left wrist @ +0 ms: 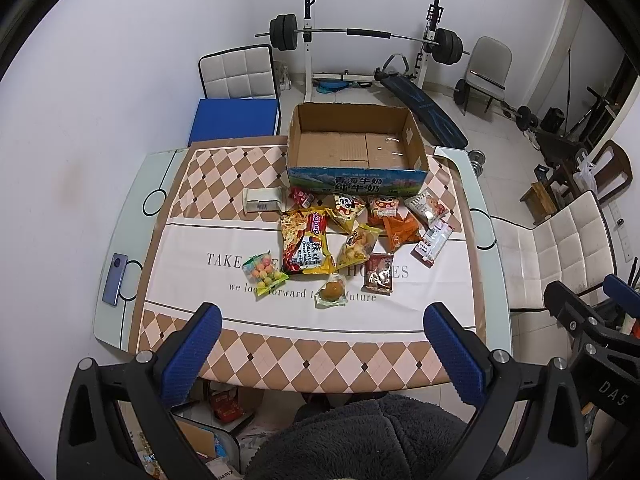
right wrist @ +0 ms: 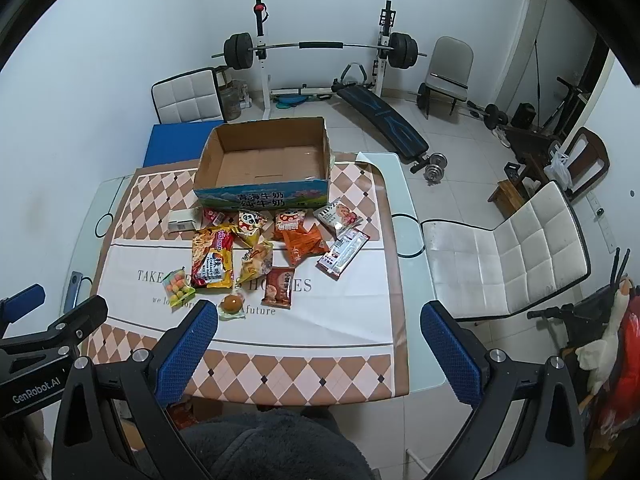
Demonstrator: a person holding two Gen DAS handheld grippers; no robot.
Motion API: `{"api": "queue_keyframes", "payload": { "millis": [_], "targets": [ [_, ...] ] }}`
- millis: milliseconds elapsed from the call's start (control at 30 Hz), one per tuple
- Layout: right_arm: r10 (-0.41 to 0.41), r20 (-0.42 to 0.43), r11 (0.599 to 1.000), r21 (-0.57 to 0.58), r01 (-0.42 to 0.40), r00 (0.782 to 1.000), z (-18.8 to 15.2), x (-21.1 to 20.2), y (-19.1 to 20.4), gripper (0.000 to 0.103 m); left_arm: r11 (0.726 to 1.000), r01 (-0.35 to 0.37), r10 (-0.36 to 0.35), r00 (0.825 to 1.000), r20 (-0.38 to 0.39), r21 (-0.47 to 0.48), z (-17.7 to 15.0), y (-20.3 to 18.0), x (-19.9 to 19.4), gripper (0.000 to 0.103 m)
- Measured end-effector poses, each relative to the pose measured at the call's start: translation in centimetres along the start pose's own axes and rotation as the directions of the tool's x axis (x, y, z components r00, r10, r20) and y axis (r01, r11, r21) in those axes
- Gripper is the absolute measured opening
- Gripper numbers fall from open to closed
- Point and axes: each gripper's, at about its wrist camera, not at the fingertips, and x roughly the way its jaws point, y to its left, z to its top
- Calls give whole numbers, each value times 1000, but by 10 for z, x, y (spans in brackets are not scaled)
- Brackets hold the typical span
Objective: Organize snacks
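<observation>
An open cardboard box stands at the far side of the table, with nothing inside. In front of it lie several snack packets: a big yellow-red bag, a candy packet, a round orange snack, a brown packet and an orange bag. My left gripper is open and empty above the near table edge. My right gripper is open and empty, also at the near edge.
A checkered tablecloth covers the glass table. A phone lies at the left edge. A small white box sits left of the snacks. White chairs stand to the right and behind; gym gear fills the room beyond.
</observation>
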Motion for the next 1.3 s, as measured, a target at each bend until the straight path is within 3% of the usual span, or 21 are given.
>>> {"api": "queue_keyframes", "payload": {
  "millis": [1300],
  "targets": [
    [23, -7, 1000, -10, -23, 1000, -8, 0, 6, 103, 1000, 11, -10, 1000, 4, -18, -4, 1, -1, 103]
  ]
}}
